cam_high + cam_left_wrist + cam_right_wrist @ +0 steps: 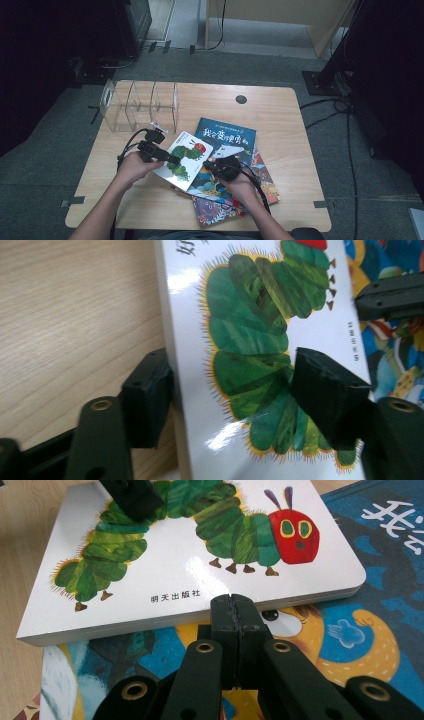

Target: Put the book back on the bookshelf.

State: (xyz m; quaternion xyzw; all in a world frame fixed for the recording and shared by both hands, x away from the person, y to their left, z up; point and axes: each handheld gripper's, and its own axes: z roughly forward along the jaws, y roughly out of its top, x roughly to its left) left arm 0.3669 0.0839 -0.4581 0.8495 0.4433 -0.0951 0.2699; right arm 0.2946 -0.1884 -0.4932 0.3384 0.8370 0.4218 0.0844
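The person's two forearms come in from the bottom of the high view, each hand carrying a black gripper over a pile of picture books on the wooden table (280,115). The left gripper (230,385) straddles the near edge of the white caterpillar book (260,340): one jaw sits on the cover over the green body, the other under the book's edge beside the bare wood, so the book lies between them; whether the pads already press on it cannot be told. The right gripper (235,611) is clenched, its two jaws pressed flat together with nothing between them, and its tip sits at the long side edge of the same book, just below the small line of printed characters. That book (186,159) lies tilted on top of the pile, its left part raised toward the left gripper (170,158), with the right gripper (216,165) at its opposite side. Beneath it lie a blue book (227,134) with white characters and further colourful books (260,175). A clear plastic divider rack (140,105) stands at the table's far left, well apart from both hands.
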